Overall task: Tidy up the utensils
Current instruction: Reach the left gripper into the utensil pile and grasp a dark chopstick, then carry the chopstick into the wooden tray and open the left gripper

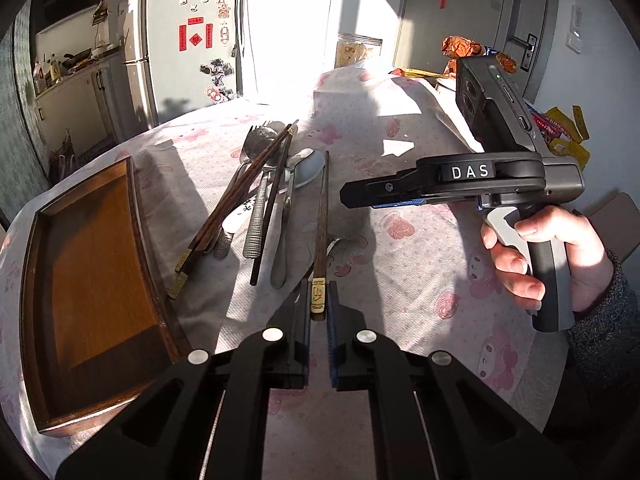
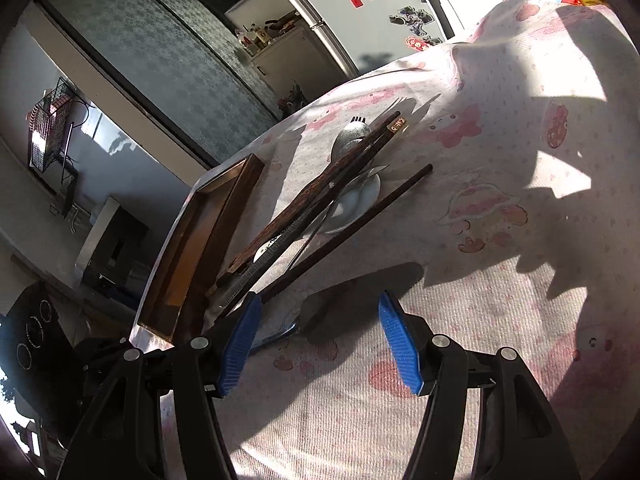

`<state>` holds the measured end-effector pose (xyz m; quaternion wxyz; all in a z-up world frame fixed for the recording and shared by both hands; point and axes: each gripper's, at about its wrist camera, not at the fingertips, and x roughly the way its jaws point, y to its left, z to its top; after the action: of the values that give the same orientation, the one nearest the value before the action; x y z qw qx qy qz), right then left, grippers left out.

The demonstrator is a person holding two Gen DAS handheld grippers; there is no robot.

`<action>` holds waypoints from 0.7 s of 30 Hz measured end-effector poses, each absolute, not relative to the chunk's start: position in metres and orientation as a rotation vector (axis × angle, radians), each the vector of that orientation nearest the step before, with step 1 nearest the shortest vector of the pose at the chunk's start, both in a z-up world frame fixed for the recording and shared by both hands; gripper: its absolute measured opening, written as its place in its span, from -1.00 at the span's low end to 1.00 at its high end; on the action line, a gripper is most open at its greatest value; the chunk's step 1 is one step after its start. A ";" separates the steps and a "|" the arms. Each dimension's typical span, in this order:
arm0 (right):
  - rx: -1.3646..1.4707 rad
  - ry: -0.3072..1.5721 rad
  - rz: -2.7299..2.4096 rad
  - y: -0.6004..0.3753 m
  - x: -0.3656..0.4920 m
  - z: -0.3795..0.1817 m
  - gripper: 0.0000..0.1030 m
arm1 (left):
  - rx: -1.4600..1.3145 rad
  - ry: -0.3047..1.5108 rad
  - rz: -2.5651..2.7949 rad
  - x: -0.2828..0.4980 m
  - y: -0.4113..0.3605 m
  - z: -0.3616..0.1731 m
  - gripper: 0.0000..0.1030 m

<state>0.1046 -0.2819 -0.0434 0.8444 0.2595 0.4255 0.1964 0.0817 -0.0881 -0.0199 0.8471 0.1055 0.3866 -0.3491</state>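
My left gripper (image 1: 319,294) is shut on the gold-capped end of a dark wooden chopstick (image 1: 321,216), which points away over the tablecloth. Just left of it lies a heap of utensils (image 1: 264,196): more chopsticks, metal spoons, a fork and a pale ceramic spoon (image 1: 308,168). A wooden tray (image 1: 92,280) sits at the table's left edge with nothing in it. A hand holds my right gripper (image 1: 360,196) in the air to the right of the heap. In the right wrist view my right gripper (image 2: 320,344) is open over bare cloth with nothing between its blue pads (image 2: 240,348); the held chopstick (image 2: 352,228) and the tray (image 2: 200,240) lie beyond.
The tablecloth (image 1: 420,280) is white with pink cartoon prints, half in hard sun and shadow. Snack packets (image 1: 464,46) and yellow wrappers (image 1: 568,136) crowd the far right. A fridge (image 1: 180,48) stands past the table's far edge.
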 end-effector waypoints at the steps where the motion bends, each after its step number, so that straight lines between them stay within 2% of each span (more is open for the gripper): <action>1: 0.574 0.901 0.427 -0.279 0.105 -0.043 0.21 | 0.224 0.811 -0.742 0.078 -0.090 -0.020 -0.86; 4: 0.607 0.921 0.434 -0.270 0.105 -0.044 0.21 | 0.228 0.799 -0.757 0.068 -0.093 -0.019 -0.86; 6: 0.593 0.929 0.412 -0.264 0.106 -0.044 0.00 | 0.228 0.798 -0.769 0.062 -0.094 -0.021 -0.86; 7: 0.581 0.932 0.392 -0.261 0.106 -0.046 -0.30 | 0.230 0.798 -0.771 0.060 -0.094 -0.022 -0.86; 8: 0.572 0.935 0.366 -0.260 0.104 -0.047 -0.46 | 0.232 0.798 -0.769 0.059 -0.093 -0.023 -0.86; 16: 0.501 0.867 0.359 -0.237 0.098 -0.016 -0.58 | 0.231 0.769 -0.756 0.051 -0.075 -0.020 -0.87; 21: 0.411 0.876 0.458 -0.184 0.132 0.005 -0.62 | 0.197 0.723 -0.636 0.054 -0.038 -0.006 -0.87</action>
<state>0.1323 -0.1837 0.0047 0.8602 0.1959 0.4172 0.2183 0.0543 -0.0383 -0.0057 0.8815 0.0947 0.3473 -0.3055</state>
